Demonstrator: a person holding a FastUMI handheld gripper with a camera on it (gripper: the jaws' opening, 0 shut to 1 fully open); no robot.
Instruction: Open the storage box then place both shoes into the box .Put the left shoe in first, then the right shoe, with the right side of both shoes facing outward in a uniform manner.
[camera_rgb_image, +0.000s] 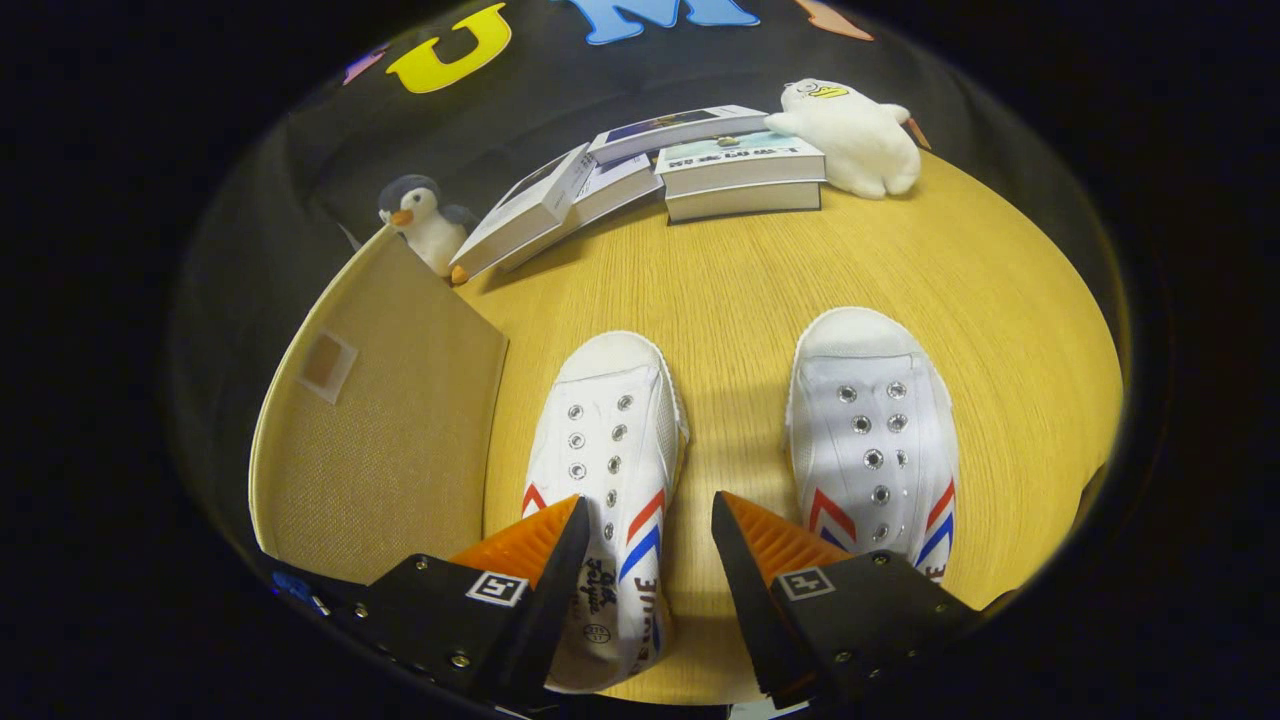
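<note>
Two white canvas shoes with red and blue stripes lie on the wooden table (720, 270), toes pointing away from me. The left shoe (608, 440) sits partly between my fingers, its heel end under the left finger. The right shoe (872, 440) lies just ahead of the right finger, apart from it. My gripper (648, 515) is open above the table, and neither finger presses on a shoe. The beige fabric storage box (385, 420) stands left of the left shoe, with a small label patch on its lid.
At the table's far edge lie several stacked books (740, 175). A penguin plush (420, 215) stands behind the box, and a white plush (855, 135) rests beside the books on the right.
</note>
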